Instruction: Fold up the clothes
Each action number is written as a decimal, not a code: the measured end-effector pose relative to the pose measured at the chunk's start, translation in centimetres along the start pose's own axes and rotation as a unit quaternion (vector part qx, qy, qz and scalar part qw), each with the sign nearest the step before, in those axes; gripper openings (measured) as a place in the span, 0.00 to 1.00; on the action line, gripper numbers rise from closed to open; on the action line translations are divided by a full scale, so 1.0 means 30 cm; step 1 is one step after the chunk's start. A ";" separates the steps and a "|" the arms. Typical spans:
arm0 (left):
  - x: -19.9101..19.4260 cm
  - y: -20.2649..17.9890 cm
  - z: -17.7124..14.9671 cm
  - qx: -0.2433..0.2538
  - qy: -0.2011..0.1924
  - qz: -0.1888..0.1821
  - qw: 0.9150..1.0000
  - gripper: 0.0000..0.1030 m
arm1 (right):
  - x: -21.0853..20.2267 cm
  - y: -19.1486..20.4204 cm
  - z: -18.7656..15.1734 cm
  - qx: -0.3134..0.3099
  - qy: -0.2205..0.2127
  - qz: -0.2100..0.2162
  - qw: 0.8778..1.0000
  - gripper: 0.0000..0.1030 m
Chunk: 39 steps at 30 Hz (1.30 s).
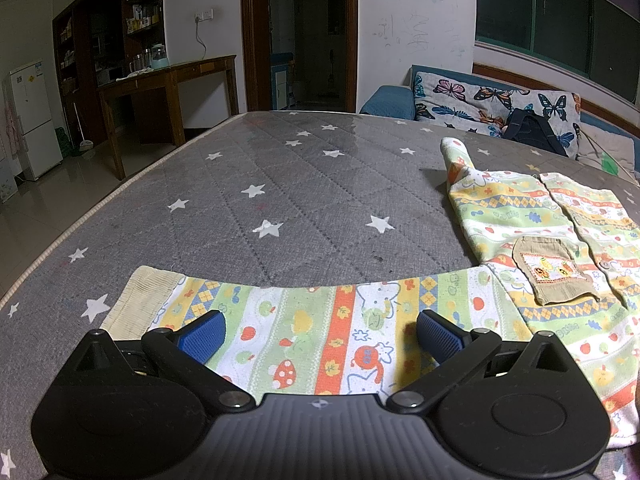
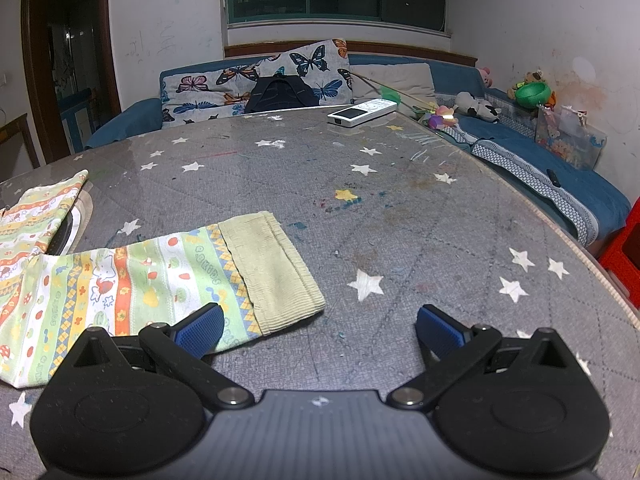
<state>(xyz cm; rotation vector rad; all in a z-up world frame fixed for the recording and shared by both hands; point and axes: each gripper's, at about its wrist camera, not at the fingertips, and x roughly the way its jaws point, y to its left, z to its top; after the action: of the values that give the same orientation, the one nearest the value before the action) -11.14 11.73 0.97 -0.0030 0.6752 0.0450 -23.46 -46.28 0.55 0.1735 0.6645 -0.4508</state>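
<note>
- Your left gripper [image 1: 320,334] is spread wide, its blue ribbed pads [image 1: 202,336] hanging over the near sleeve [image 1: 304,332] of the child's printed cotton jacket [image 1: 532,248], the one with green, yellow and orange stripes and cartoon animals; nothing is caught between the jaws.
- That sleeve lies flat across the grey quilted star-print mattress [image 1: 280,184], with its cream ribbed cuff [image 1: 138,298] to the left of your left pad.
- Further right, the jacket's body is spread out front side up, with a small tan patch pocket [image 1: 554,270] on it; the far sleeve [image 1: 456,156] sticks up toward the back of the mattress.
- Your right gripper [image 2: 320,332] is likewise released and holds nothing. Its left pad [image 2: 200,332] sits over the edge of the other sleeve [image 2: 132,280], just beside the pale green-cream ribbed cuff [image 2: 272,268]; the right pad [image 2: 440,332] hangs over bare mattress (stained with paint flecks here).
- In the right wrist view the rest of the jacket runs off to the left edge.
- Near the mattress's far edge lies a white remote control [image 2: 362,112].
- Beyond it stands a blue sofa [image 2: 128,120] with a butterfly-print cushion [image 2: 280,76] and a dark bag [image 2: 282,94] on it.
- In the left wrist view, a wooden table [image 1: 168,80] and a white fridge [image 1: 32,116] stand at the far left of the room.
</note>
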 end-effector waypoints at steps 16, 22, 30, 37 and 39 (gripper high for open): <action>0.000 -0.002 0.001 -0.002 0.000 -0.001 1.000 1.00 | 0.002 -0.005 0.000 0.002 0.000 0.002 1.000 1.00; -0.001 -0.002 0.001 -0.001 0.000 -0.001 1.000 1.00 | 0.002 -0.006 0.000 0.002 0.000 0.002 1.000 1.00; -0.002 -0.001 0.000 -0.001 0.001 -0.002 1.000 1.00 | 0.003 -0.007 0.003 0.004 0.002 0.001 1.000 1.00; -0.005 0.009 0.000 0.004 0.005 -0.007 1.000 1.00 | 0.003 -0.010 0.030 0.016 0.005 -0.008 1.000 0.95; -0.004 0.014 0.001 0.005 0.007 -0.007 1.000 1.00 | 0.004 -0.007 0.046 0.015 0.002 -0.010 1.000 0.94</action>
<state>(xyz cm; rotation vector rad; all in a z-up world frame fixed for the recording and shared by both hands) -11.25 12.14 1.07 0.0025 0.6891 0.0284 -22.70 -46.93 1.56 0.1970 0.6632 -0.4802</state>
